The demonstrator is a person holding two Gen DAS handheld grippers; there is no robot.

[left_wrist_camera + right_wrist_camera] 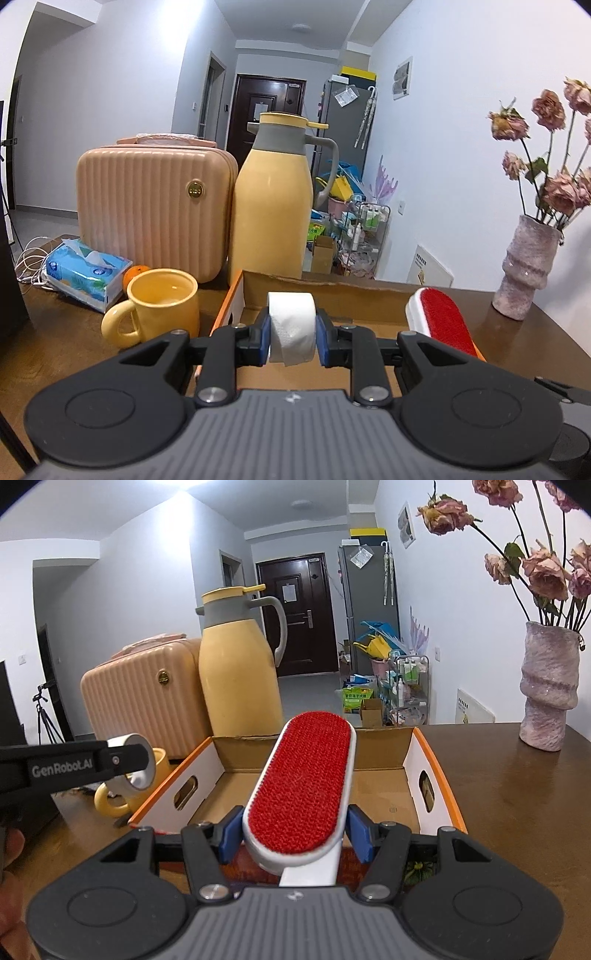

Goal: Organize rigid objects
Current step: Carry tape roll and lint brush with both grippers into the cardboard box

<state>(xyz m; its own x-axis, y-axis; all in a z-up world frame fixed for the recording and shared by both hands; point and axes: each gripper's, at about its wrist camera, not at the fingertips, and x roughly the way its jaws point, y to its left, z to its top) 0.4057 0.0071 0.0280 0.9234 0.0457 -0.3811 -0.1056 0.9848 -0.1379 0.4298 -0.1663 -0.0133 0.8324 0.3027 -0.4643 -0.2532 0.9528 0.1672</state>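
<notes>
My left gripper [292, 341] is shut on a white tape roll [291, 325] and holds it above the near left part of an open cardboard box [332, 291]. It also shows from the side in the right wrist view [138, 762]. My right gripper [293, 836] is shut on a red lint brush [304, 786] with a white frame, held above the near end of the box [384, 790]. The brush also shows in the left wrist view [441, 319]. The box floor looks bare.
A yellow mug [159, 306], a tissue pack [86, 271], an orange [135, 275], a peach case [155, 206] and a yellow jug [275, 206] stand left of and behind the box. A pink vase [548, 690] of dried roses stands at right on the brown table [517, 775].
</notes>
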